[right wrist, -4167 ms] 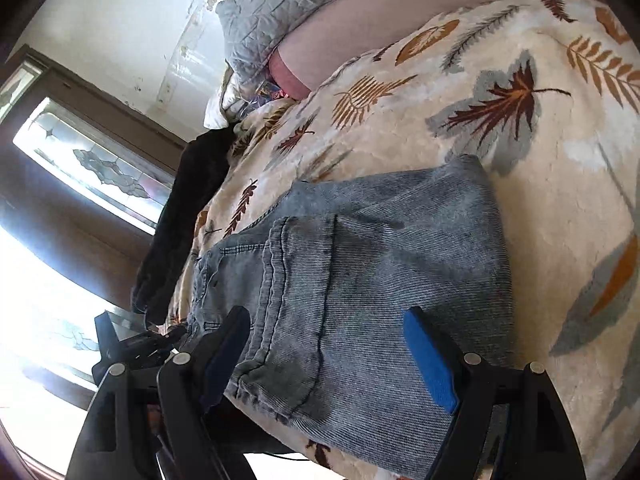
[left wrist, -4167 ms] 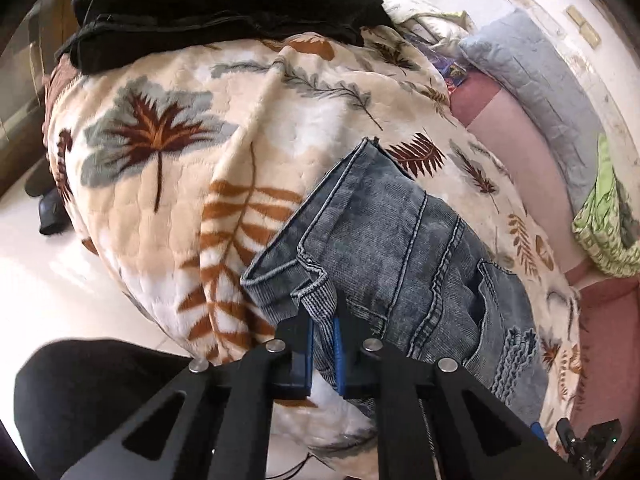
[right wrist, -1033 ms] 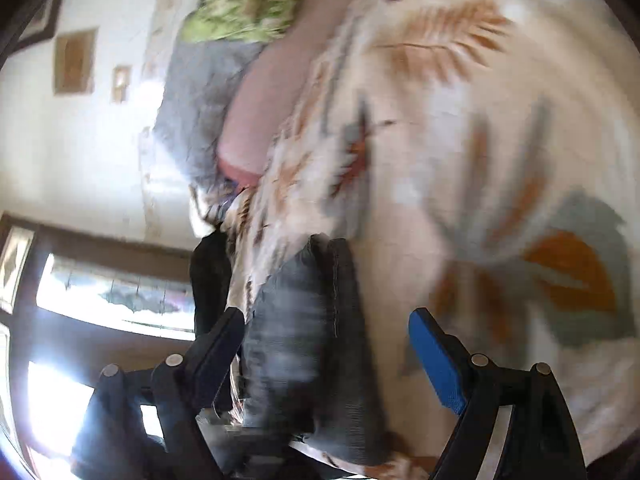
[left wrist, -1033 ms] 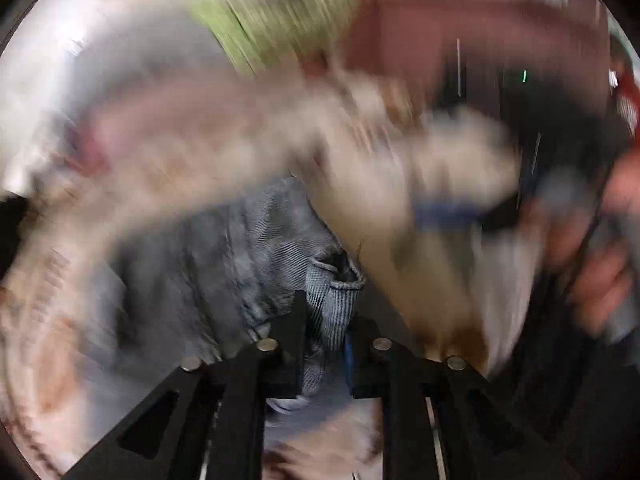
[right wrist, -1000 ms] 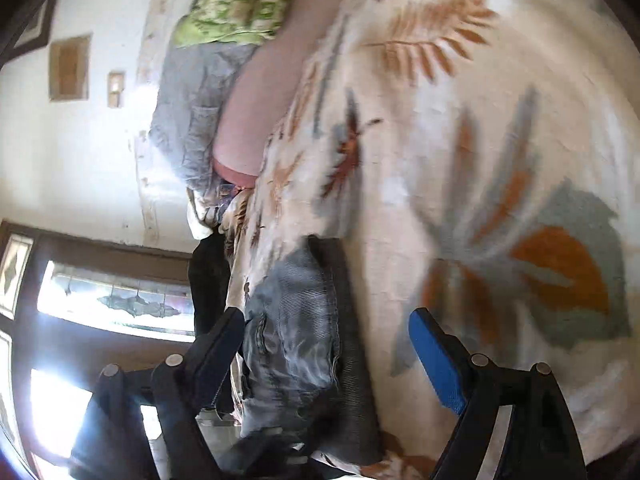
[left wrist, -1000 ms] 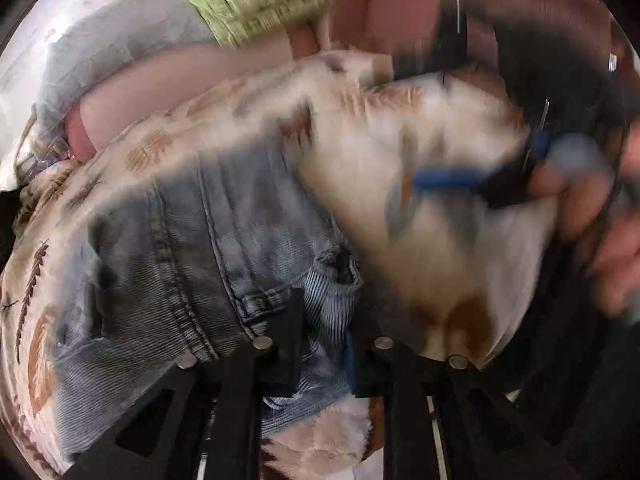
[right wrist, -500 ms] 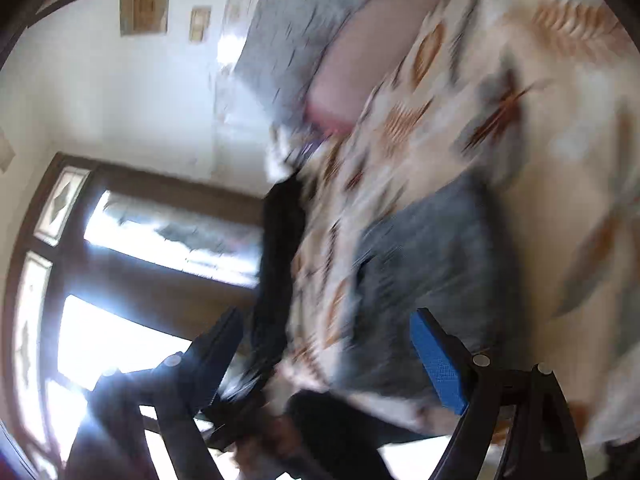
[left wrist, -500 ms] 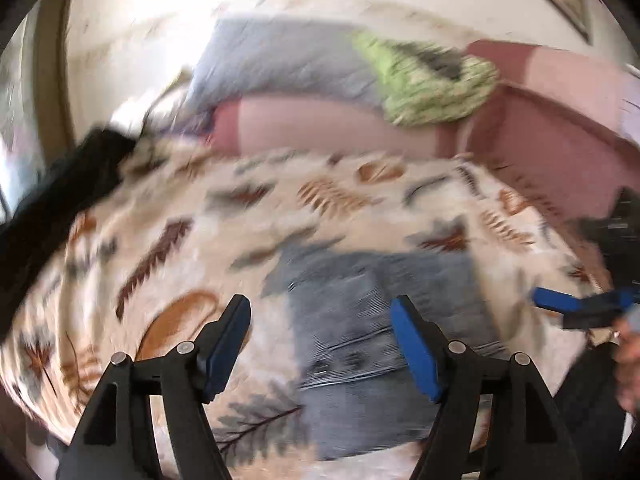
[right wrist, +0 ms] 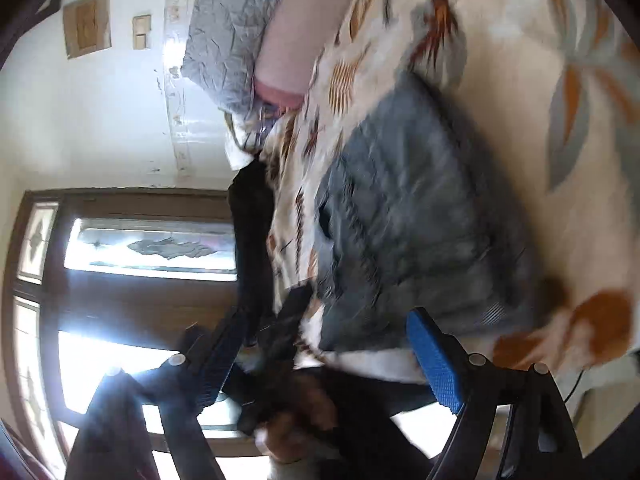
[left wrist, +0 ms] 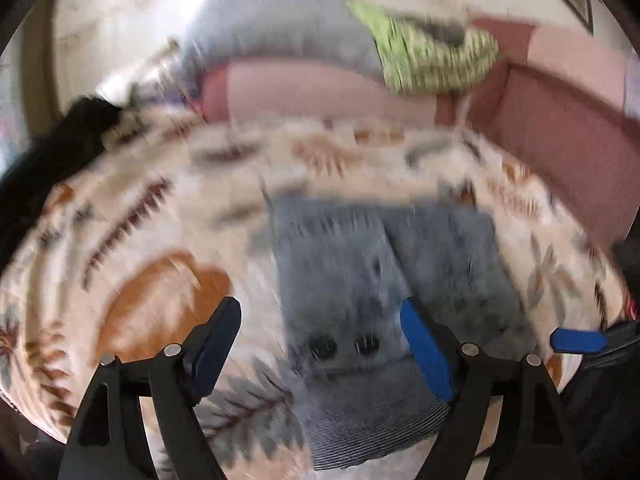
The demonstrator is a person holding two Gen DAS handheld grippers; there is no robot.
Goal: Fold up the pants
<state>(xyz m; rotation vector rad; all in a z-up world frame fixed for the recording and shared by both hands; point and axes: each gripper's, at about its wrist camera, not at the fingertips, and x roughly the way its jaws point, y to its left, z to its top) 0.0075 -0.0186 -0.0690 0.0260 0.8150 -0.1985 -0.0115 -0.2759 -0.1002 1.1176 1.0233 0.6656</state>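
**Let go of the jeans, pulled back from the bed**

Released the denim corner pinched a second earlier; drew both tools back and away from the cloth. Left the pants lying as a squarish folded bundle on the leaf-print blanket, at about 12 o'clock from the left gripper in its own blurred view. Still spreading the left jaws, with nothing pressed between them, only the bundle showing beyond the gap. Held the right gripper wide apart too, closing very slightly, nothing between its pads; the bundle at roughly 1 o'clock from it, near the blanket's edge. Caught one blue pad of the right tool at 3 o'clock in the left view.

Probably backed off to check the fold: two layers seemingly stacked, an edge running across the top. Judged the fold near finished, perhaps wanting one more halving or a smoothing pass. Kept the black clothing apart at 10 o'clock, pillows and green cloth at 12.
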